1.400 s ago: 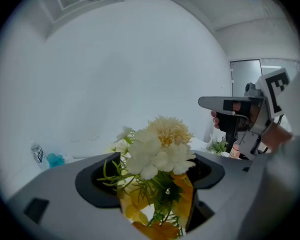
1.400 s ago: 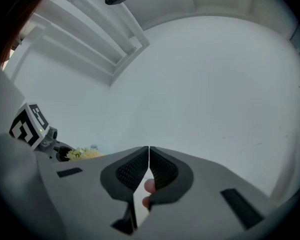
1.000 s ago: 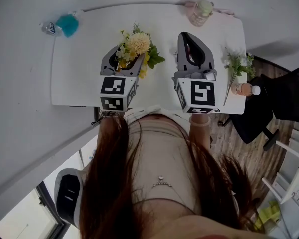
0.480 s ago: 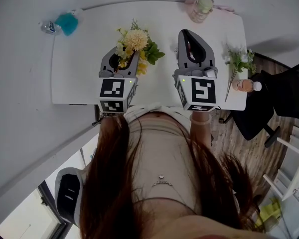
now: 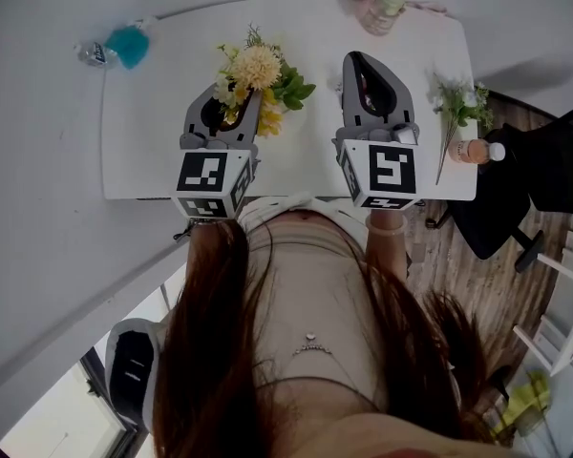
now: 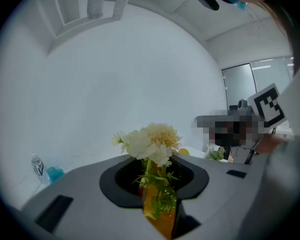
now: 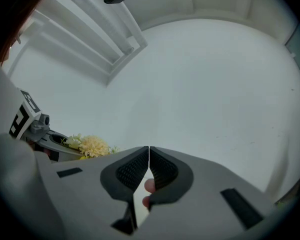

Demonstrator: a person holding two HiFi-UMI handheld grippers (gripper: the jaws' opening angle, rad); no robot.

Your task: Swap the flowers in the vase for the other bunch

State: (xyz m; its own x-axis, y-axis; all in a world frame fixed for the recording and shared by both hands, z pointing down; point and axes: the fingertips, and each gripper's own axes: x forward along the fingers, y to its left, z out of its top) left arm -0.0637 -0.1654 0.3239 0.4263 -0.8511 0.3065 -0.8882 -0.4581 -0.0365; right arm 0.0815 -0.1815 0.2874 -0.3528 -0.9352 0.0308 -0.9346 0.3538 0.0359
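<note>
A bunch of cream and yellow flowers (image 5: 256, 67) stands in a small amber vase (image 5: 229, 114) on the left half of the white table (image 5: 153, 141). My left gripper (image 5: 231, 103) has just been closing its jaws, and they now flank the vase (image 6: 161, 219), which fills the gap between them. The blooms (image 6: 152, 141) rise above the jaws. The other bunch (image 5: 458, 103), white with green leaves, lies at the table's right edge. My right gripper (image 5: 355, 57) hovers over the table's middle, shut and empty, its pads meeting (image 7: 148, 149).
A small bottle with a white cap (image 5: 473, 151) lies beside the white bunch. A pink jar with a pale green top (image 5: 382, 10) stands at the far edge. A water bottle with a teal object (image 5: 115, 48) sits at the far left corner. A black chair (image 5: 544, 189) is right of the table.
The left gripper's jaws have narrowed around the vase, and it has risen a little with the flowers. The right gripper has stayed where it was.
</note>
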